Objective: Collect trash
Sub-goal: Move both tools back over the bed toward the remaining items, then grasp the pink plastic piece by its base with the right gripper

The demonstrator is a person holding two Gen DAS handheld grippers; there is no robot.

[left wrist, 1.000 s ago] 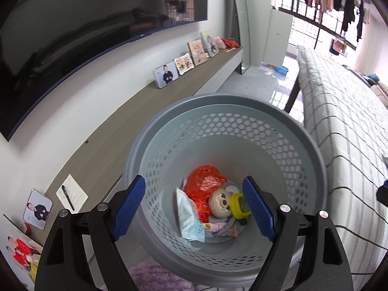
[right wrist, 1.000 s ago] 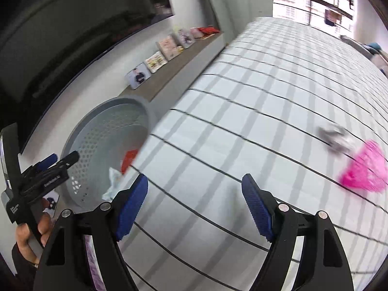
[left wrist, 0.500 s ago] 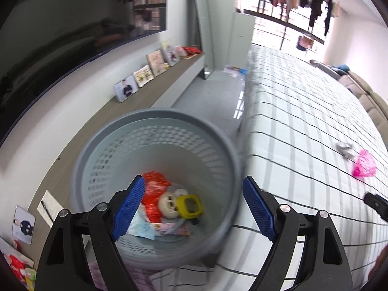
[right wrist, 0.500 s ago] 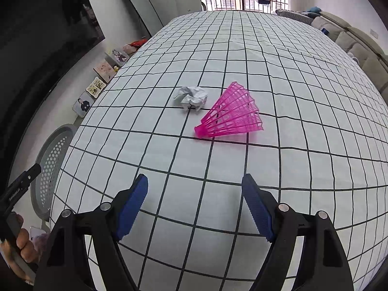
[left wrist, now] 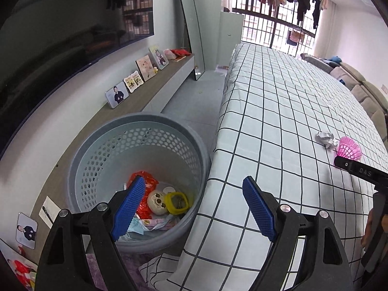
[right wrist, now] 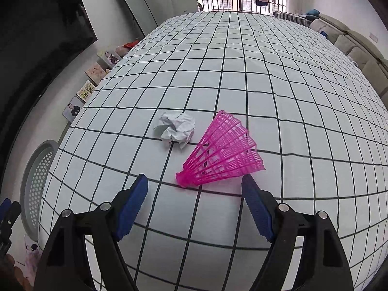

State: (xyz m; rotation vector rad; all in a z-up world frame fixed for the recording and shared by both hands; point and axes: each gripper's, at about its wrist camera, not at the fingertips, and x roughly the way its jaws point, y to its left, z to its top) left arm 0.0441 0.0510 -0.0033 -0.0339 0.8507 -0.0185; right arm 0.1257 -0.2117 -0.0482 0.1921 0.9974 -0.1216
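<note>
Right gripper [right wrist: 194,206], fingers spread and empty, hovers at the pink shuttlecock [right wrist: 222,152], paper ball [right wrist: 177,129] at its ten o'clock on the bed [right wrist: 266,72]; best straddle the cone's narrow end before squeezing.

A white bedspread with a black grid [right wrist: 242,84] fills most of my view. At the upper left a dark wall-mounted television screen [left wrist: 60,36] hangs above a long grey-brown low shelf [left wrist: 150,89] lined with framed photos [left wrist: 117,94]. A tall leaning mirror [left wrist: 191,31] stands at top centre; daylight enters through a barred window [left wrist: 266,17] hung with clothes. A beige sofa [right wrist: 356,46] sits at the right edge.
</note>
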